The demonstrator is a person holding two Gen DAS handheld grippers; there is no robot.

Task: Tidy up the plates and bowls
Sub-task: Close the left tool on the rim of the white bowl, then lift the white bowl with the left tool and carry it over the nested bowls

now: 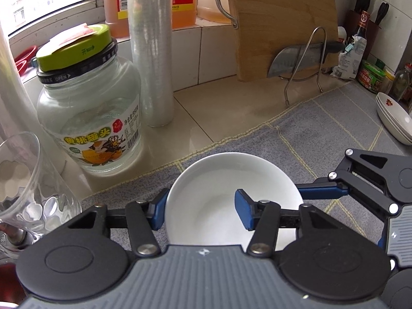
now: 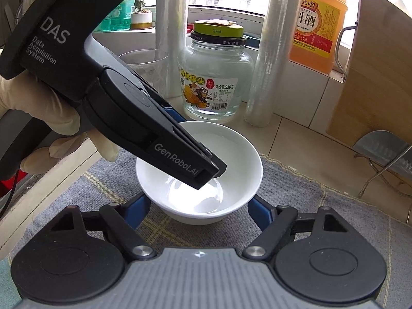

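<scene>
A white bowl (image 1: 219,180) (image 2: 231,152) stands upright on a grey checked mat (image 1: 334,128). My left gripper (image 1: 200,211) is shut on the bowl's left wall, one blue pad inside and the other outside. In the right wrist view its black finger (image 2: 206,172) reaches down into the bowl from the upper left. My right gripper (image 2: 199,207) straddles the bowl low down, with a blue pad against each outer side. Its finger (image 1: 322,189) meets the bowl's right side in the left wrist view. Stacked white plates (image 1: 394,121) with a red flower lie at the far right.
A glass jar with a green lid (image 1: 90,118), a cling-film roll (image 1: 152,51) and a drinking glass (image 1: 23,180) stand left of the bowl. Behind are a wooden cutting board (image 1: 283,25) and a cleaver (image 1: 296,59) in a wire rack. A gloved hand (image 2: 51,118) holds the left gripper.
</scene>
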